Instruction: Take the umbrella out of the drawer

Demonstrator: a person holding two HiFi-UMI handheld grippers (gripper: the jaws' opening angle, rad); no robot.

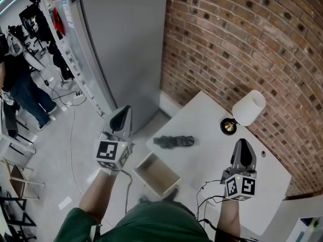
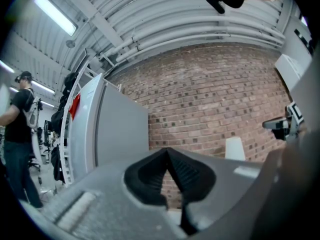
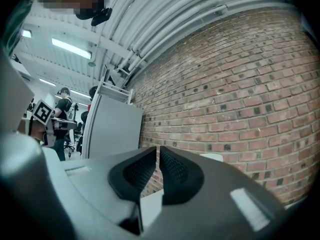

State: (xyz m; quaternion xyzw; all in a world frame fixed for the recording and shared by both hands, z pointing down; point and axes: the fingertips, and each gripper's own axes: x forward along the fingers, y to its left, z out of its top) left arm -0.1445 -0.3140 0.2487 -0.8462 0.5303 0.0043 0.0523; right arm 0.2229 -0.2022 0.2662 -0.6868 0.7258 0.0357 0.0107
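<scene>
The white table point(image 1: 212, 120) stands against the brick wall point(image 1: 242, 44), and its small drawer point(image 1: 157, 173) is pulled out at the near-left edge. As far as the head view shows, nothing lies inside it. The folded black umbrella point(image 1: 174, 141) lies on the tabletop, just beyond the drawer and well apart from the white-shaded lamp point(image 1: 249, 107).

So the 1 job named looks done: the umbrella is out. At most the drawer might want pushing shut (the task does not ask for it).

The 2 grippers are level above the scene, neither touching anything. The left gripper point(image 1: 122, 116) has its pads pressed together on nothing. The right gripper point(image 1: 243, 147) is nearly closed — a narrow slit shows between its pads — and it too is empty.
</scene>
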